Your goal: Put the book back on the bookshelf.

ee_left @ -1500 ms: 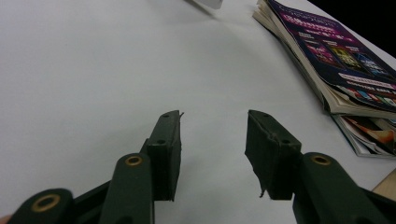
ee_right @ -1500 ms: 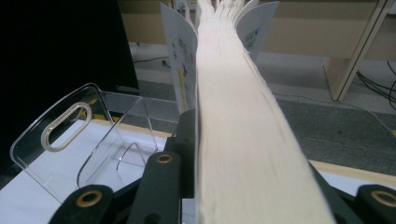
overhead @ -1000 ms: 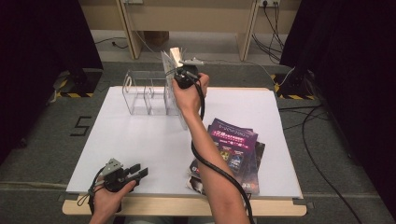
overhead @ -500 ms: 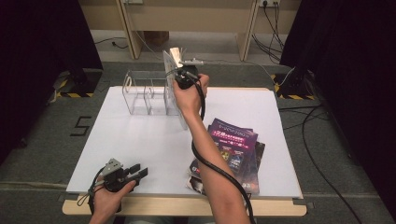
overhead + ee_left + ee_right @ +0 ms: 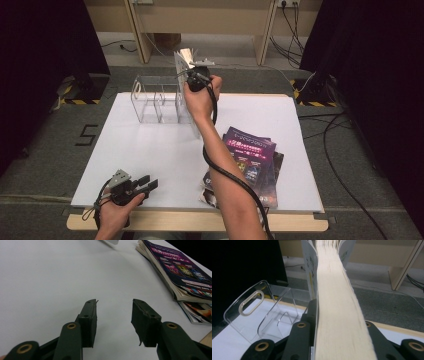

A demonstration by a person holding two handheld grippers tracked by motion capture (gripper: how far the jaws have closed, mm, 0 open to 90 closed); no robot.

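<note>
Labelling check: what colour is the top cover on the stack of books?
Purple cover, clearest in the high view.

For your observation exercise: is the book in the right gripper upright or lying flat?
Upright. The book stands on edge between the right gripper jaws, pages fanning at its top.

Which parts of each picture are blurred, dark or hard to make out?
High view: soft overall; black curtains at both sides swallow detail; the clear acrylic rack is faint against the white table. Left gripper view: the black jaws blur near the lens. Right gripper view: the thick cream-paged book sits close and smeared, edges bowed.
</note>
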